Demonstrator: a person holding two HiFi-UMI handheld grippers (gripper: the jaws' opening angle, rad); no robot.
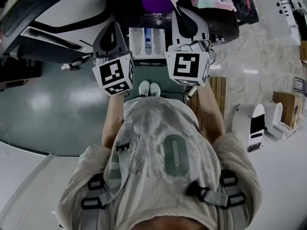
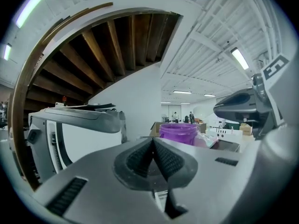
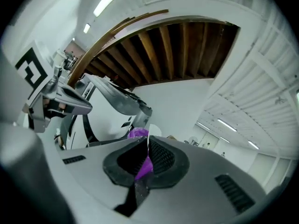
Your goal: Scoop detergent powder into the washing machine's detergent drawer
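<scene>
I see the head view dim and flat, with pale glare on the glossy grey-green floor (image 1: 42,102). Both gripper views warp into black corners; white ceiling tube lights (image 2: 240,58) blaze, and the thin white plastic scoop (image 3: 154,129) in the right gripper (image 3: 147,146) blurs.

An open workshop hall: strip lights (image 2: 239,58) on a white girdered ceiling (image 2: 219,27), a cardboard box (image 1: 287,104) on polished floor (image 1: 48,95).

Right tool (image 1: 183,12) holds a white scoop (image 1: 172,0) at the purple tub (image 1: 151,5).
</scene>
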